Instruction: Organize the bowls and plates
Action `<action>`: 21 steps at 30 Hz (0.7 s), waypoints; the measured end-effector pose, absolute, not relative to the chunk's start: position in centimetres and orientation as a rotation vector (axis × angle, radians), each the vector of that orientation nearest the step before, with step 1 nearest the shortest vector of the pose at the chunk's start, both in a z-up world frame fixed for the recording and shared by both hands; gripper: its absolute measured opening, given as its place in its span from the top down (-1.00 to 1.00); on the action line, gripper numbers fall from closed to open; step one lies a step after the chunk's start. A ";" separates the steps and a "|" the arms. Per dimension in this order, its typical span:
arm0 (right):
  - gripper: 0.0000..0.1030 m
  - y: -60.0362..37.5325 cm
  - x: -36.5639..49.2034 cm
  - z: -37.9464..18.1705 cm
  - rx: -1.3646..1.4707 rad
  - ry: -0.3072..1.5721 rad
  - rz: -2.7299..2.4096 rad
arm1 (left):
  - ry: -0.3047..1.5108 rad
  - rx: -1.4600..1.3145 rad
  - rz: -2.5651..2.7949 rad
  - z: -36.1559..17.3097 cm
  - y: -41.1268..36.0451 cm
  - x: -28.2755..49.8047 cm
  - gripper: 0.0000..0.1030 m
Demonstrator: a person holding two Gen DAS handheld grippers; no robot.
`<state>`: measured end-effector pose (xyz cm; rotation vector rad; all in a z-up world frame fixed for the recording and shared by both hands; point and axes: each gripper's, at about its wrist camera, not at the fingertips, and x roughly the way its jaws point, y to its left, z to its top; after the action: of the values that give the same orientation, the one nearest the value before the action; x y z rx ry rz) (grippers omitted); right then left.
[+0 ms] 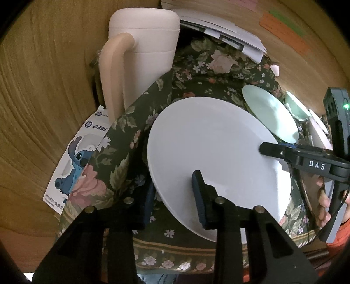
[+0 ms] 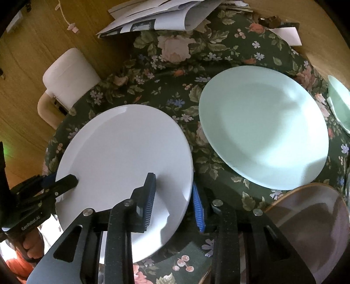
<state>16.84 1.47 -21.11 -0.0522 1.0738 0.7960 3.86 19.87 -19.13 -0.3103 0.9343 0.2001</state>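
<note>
So both grippers have the same white plate [image 1: 210, 150] by its rim, 1 on each side. The left gripper [image 1: 172, 196] has its jaws pinched on the near-left edge, 1 blue pad on top of the plate and the other tucked under the rim. The right gripper [image 2: 174, 201] does the same on the opposite edge, again 1 pad above and 1 below, so both are clamped on the plate rather than standing apart. From the left camera the right gripper's black finger reaches in over the plate's right edge, with a hand [image 1: 323, 201] behind it. The plate sits over a dark green floral tablecloth [image 2: 170, 72], and I can't tell if it's lifted or still touching. Just to its right on the cloth is a pale green plate [image 2: 262, 124], apart from the white one, and another pale green dish [image 2: 340, 102] peeks in at the far right edge. A brownish plate with a gold rim [image 2: 306, 225] sits near the right gripper. A cream jug with a handle [image 1: 144, 50] stands beyond the plates, with loose papers [image 2: 161, 15] behind.
</note>
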 end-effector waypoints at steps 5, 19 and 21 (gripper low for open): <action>0.43 1.3 16.7 -21.1 -0.049 1.071 0.789 | 0.920 -0.293 0.206 -18.8 19.6 3.8 0.35; 0.43 -1.2 15.4 -19.1 -0.017 0.996 0.764 | 0.879 -0.301 0.175 -17.4 18.7 4.2 0.35; 0.43 -1.8 15.2 -18.6 -0.015 0.979 0.758 | 0.865 -0.293 0.173 -17.0 18.3 4.3 0.35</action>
<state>15.19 -1.78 -18.64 -0.0147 0.9785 0.7579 4.26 18.32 -16.95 -0.2925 0.8654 0.1725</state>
